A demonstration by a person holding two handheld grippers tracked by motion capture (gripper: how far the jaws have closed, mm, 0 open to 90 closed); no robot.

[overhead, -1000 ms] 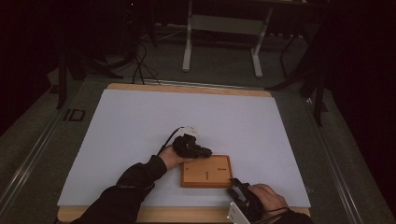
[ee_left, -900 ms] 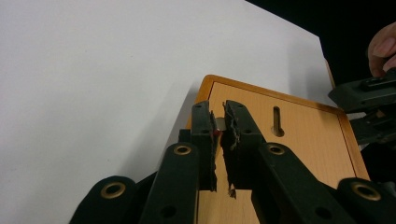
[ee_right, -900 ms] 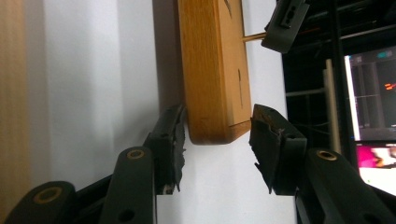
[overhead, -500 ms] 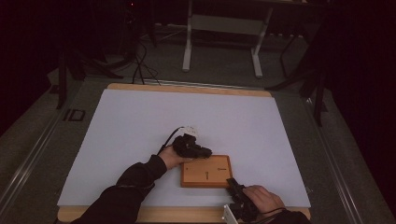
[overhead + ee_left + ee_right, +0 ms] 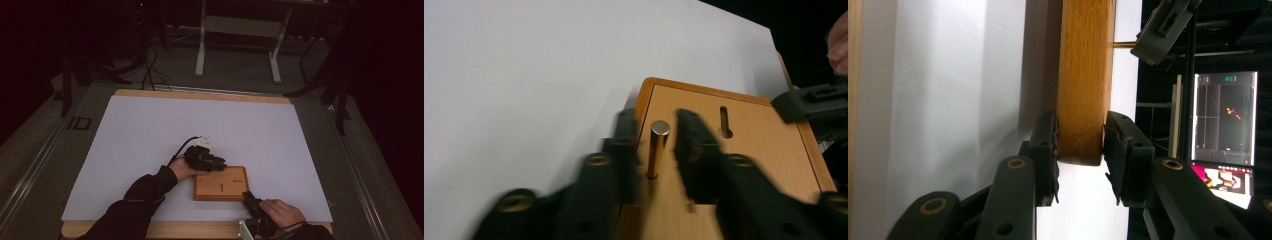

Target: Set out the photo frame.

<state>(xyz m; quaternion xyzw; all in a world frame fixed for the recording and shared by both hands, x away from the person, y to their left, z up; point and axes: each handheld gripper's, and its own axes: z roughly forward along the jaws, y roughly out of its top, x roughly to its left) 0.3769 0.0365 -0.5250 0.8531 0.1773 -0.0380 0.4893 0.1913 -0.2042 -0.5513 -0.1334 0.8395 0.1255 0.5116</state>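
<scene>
Your left gripper rests at the wooden block's far left corner; your right gripper meets its near right corner, close to the near edge of the table.

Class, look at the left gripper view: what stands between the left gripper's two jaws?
A brass pin, upright in the wooden block; the jaws have just been opening, gaps either side.

A table with a wooden rim fills the middle of the high view. A white sheet covers nearly all of its top, leaving wood bare along the far and near edges. A wooden block lies flat on the sheet, low and just right of centre.
</scene>
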